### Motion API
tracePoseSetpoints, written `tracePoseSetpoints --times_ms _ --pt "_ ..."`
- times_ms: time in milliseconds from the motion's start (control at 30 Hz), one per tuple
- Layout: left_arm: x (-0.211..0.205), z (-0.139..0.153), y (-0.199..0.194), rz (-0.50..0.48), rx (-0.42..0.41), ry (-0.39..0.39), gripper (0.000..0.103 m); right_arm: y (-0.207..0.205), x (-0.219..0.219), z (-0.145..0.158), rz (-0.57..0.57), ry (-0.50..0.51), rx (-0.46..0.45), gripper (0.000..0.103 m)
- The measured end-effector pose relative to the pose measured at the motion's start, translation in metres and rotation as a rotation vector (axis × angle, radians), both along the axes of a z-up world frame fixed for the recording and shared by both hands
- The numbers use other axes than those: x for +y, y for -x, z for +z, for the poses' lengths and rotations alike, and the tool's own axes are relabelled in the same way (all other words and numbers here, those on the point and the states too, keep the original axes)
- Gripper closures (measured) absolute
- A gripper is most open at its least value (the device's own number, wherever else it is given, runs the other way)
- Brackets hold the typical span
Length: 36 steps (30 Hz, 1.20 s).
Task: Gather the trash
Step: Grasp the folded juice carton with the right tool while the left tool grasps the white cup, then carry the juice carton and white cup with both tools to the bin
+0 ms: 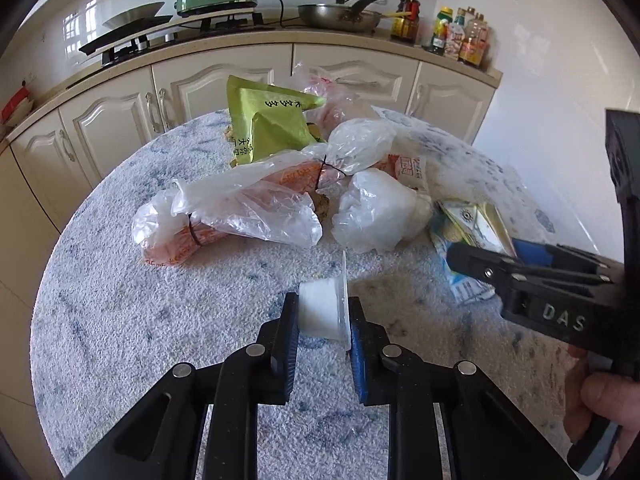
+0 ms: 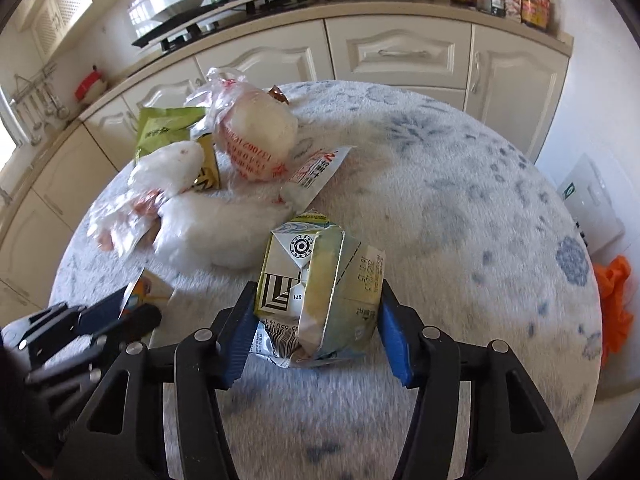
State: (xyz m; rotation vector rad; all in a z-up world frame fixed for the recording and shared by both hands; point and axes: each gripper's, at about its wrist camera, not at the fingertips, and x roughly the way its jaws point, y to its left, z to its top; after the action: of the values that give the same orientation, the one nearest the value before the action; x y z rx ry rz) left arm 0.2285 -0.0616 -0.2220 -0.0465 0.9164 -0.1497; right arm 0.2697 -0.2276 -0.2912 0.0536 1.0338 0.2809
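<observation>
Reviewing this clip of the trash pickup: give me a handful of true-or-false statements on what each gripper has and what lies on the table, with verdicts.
1. The left gripper is shut on a small white plastic cup. True.
2. The right gripper straddles a green snack bag. False: a crushed drink carton sits between its fingers.
3. The carton hangs in the air. False: it lies on the table.
4. A frying pan sits on the counter behind the table. True.
5. The table bears only the cup and carton. False: tied plastic bags and a green packet lie there too.
</observation>
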Motion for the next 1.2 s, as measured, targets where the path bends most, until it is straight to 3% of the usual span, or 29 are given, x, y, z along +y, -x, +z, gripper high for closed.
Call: tracePoseSetpoints --times_ms 667,900,1200 --pt "-0.036 0.051 0.038 -0.068 -0.095 0.042 0.085 0.054 -0.07 0.066 -0.113 -0.095 -0.117 0.046" --pt "-0.072 0.074 0.042 -0.156 -0.149 0.048 0.084 0.076 -0.119 0.097 -0.207 -0.11 -0.189 0.046" --pt "-0.151 0.093 0.052 -0.331 -0.189 0.062 0.084 0.118 -0.206 0.117 -0.402 -0.08 -0.239 0.046"
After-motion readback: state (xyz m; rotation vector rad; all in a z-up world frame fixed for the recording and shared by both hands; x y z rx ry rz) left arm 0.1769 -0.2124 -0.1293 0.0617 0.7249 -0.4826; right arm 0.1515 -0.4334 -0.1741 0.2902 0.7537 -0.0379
